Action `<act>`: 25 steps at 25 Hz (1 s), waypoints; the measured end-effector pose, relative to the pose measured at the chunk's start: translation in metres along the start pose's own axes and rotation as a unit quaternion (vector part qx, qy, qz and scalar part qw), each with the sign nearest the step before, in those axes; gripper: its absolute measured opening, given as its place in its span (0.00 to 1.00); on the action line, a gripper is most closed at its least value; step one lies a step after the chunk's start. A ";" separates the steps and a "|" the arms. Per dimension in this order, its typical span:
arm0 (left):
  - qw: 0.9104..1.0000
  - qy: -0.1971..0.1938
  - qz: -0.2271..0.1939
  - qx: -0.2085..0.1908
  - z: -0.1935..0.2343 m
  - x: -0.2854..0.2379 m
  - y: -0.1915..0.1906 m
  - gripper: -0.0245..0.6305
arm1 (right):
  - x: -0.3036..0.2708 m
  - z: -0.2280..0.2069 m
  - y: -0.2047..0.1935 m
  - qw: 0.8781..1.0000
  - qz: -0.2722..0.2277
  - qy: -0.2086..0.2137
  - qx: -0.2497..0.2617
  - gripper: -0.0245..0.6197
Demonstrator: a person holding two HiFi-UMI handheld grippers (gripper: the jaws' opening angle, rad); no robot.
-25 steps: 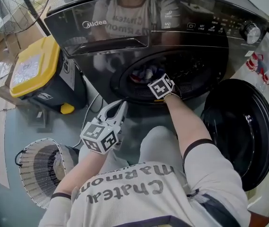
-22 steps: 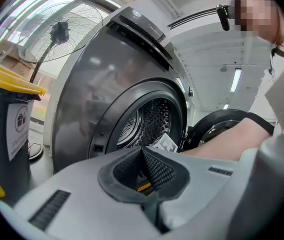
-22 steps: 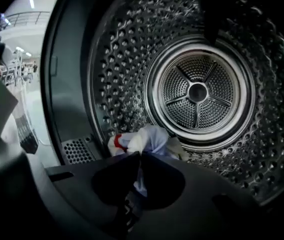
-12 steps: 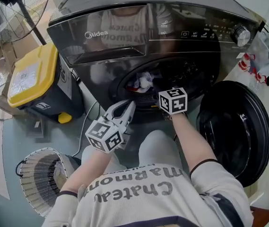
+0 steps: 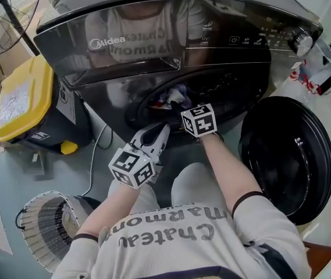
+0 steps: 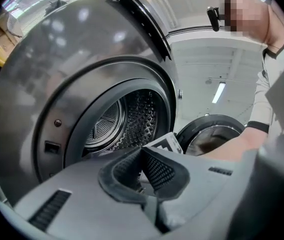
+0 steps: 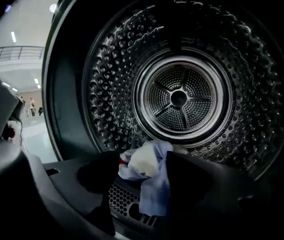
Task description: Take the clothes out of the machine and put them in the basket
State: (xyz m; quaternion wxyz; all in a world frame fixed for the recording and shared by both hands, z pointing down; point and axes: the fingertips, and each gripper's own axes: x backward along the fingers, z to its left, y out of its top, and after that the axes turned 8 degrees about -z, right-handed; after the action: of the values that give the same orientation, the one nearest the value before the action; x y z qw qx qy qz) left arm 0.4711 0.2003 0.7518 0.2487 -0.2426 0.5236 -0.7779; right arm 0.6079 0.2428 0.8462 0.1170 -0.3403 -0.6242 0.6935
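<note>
The machine (image 5: 153,34) stands open. The basket (image 5: 31,214) sits on the floor well apart, at the person's left. At the front lip of the drum (image 7: 181,99) lie the clothes (image 7: 154,189), a pale blue and white bundle draping roughly upright. The right hand-held gripper (image 7: 142,170), much the nearer, reaches into the mouth; its jaws are opening with the bundle directly between them. The left hand-held gripper (image 6: 142,153) hangs outside, tips pressed together, empty.

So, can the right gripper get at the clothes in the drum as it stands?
Probably yes. The door hangs open, and the right gripper is at the drum mouth, jaws opening with the pale blue clothes between them; nothing else is in the way.
</note>
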 end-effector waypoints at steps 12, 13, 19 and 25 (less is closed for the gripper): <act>1.000 -0.011 0.021 0.007 -0.005 0.007 0.010 0.05 | -0.030 -0.021 -0.023 0.994 0.087 -0.058 0.040 0.13; 0.999 -0.010 0.031 0.012 -0.009 0.008 0.015 0.05 | -0.023 -0.017 -0.023 0.994 0.092 -0.055 0.027 0.12; 0.997 0.003 0.061 0.041 -0.043 0.008 0.076 0.05 | 0.041 0.015 0.011 0.994 0.104 -0.030 -0.031 0.11; 0.994 0.040 0.076 0.074 -0.077 0.009 0.141 0.05 | 0.116 0.032 0.058 0.989 0.124 -0.029 -0.082 0.10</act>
State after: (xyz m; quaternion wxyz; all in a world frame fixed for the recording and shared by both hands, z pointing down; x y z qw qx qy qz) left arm 0.4340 0.2021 0.5949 0.3034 -0.1513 0.4914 -0.8023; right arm 0.5175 0.2749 0.7533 -0.0160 -0.4031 -0.6351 0.6587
